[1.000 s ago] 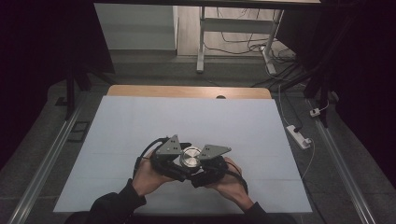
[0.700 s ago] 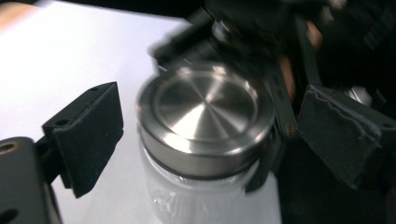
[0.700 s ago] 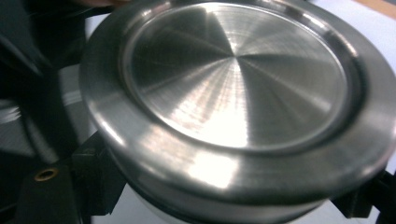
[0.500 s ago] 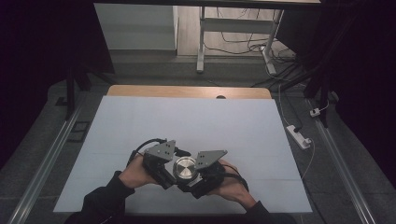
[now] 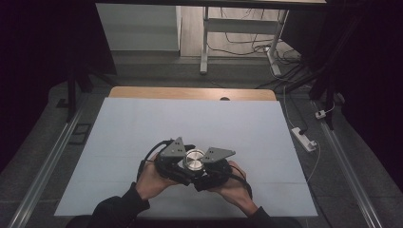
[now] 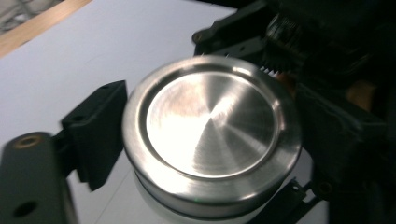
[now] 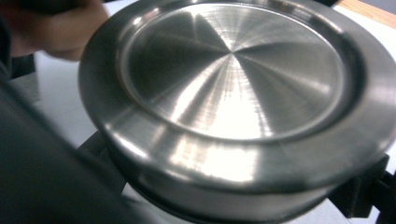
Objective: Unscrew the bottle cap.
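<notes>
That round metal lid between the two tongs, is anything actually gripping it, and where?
The right tongs grip the container under the metal lid. The left tongs have just been opening; one pad stands beside the lid's rim.

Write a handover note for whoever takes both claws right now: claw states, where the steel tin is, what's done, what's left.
Right claw: shut on the body of the steel tin, near the front of the table.
Left claw: jaws have just been opening, with the lid between them; no firm grip.
Done: tin held steady. The lid is on and sits flat; cannot tell if it is loosened.
Left: probably close the left claw on the lid and twist it off.
</notes>
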A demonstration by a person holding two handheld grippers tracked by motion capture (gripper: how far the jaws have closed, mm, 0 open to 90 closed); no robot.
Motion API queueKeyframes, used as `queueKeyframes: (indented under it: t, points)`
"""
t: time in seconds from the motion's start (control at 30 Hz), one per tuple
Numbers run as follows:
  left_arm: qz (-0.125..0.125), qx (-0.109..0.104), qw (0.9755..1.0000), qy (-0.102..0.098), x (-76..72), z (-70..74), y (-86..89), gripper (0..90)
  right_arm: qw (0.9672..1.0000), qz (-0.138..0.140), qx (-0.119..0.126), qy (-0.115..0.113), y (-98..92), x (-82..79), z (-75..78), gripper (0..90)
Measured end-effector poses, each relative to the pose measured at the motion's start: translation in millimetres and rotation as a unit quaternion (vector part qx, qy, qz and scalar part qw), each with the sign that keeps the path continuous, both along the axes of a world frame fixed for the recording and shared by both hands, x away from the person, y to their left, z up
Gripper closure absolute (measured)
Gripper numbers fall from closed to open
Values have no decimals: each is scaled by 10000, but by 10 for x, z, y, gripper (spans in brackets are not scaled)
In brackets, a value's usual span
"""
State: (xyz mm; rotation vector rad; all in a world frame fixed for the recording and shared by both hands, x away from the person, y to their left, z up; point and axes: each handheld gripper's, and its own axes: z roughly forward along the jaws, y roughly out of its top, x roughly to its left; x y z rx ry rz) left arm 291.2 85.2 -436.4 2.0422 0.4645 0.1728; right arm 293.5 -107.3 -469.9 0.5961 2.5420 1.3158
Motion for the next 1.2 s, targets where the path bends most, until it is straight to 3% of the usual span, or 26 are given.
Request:
queueKeyframes:
  t: [0.03, 0.07, 0.13, 0.17, 0.2, 0.23, 0.27, 0.33, 0.37, 0.47, 0.53, 0.6, 0.63, 0.7, 0.73, 0.77, 0.8, 0.87, 1.0, 1.2]
  points:
    - [0, 0, 10000, 0, 0, 0, 0, 73, 10000, 71, 59, 2, -3, -2, 8, 152]
    - [-138, -178, 9997, 91, 24, 25, 60, 72, 9998, 141, 123, 5, -9, -4, 17, 153]
    - [-641, -491, 9965, 219, 63, 74, 190, 73, 9996, 224, 183, 23, -14, -7, 25, 152]
    - [-878, -507, 9946, 240, 72, 90, 232, 73, 9990, 363, 237, 90, -20, -11, 35, 153]
    - [-1230, -335, 9917, 153, 62, 106, 273, 89, 9975, 640, 283, 133, -21, -22, 41, 152]
    - [-1230, -335, 9917, 153, 62, 106, 273, 86, 9975, 640, 283, 133, -21, -22, 41, 152]
    - [-1298, -112, 9915, 34, 49, 111, 282, 86, 9966, 756, 290, 146, -15, -31, 43, 153]
    - [-1589, 156, 9872, -29, 28, 100, 271, 99, 9941, 1043, 262, 134, 10, -67, 49, 152]
    - [-1635, 288, 9861, -111, 10, 91, 259, 115, 9918, 1248, 227, 142, 33, -104, 53, 153]
    - [-1726, 454, 9838, -139, -11, 74, 230, 176, 9907, 1350, 149, 118, 60, -138, 52, 152]
    - [-1697, 460, 9843, -168, -20, 67, 219, 184, 9906, 1353, 135, 109, 62, -139, 48, 152]
    - [-1486, 475, 9874, -260, -32, 57, 203, 188, 9923, 1233, 102, 84, 57, -127, 38, 153]
    - [-1486, 475, 9874, -260, -32, 57, 203, 189, 9923, 1233, 102, 84, 57, -127, 38, 153]
    - [-1161, 411, 9921, -249, -34, 50, 172, 190, 9950, 981, 132, 97, 35, -88, 34, 153]
    - [-1058, 381, 9934, -242, -33, 48, 160, 190, 9950, 981, 132, 97, 35, -88, 34, 153]
    - [-795, 282, 9962, -196, -24, 45, 134, 190, 9965, 813, 153, 87, 17, -57, 26, 153]
    - [-795, 282, 9962, -196, -24, 45, 134, 190, 9965, 813, 153, 87, 17, -57, 26, 153]
    - [-458, 58, 9989, -120, -19, 51, 115, 190, 9981, 580, 164, 97, 5, -26, 11, 153]
    - [-333, -5, 9994, -81, -15, 76, 126, 191, 9990, 405, 163, 117, -1, -1, -6, 153]
    - [-279, -215, 9993, -114, -23, 155, 213, 190, 9991, 362, 177, 107, -4, 7, -8, 153]
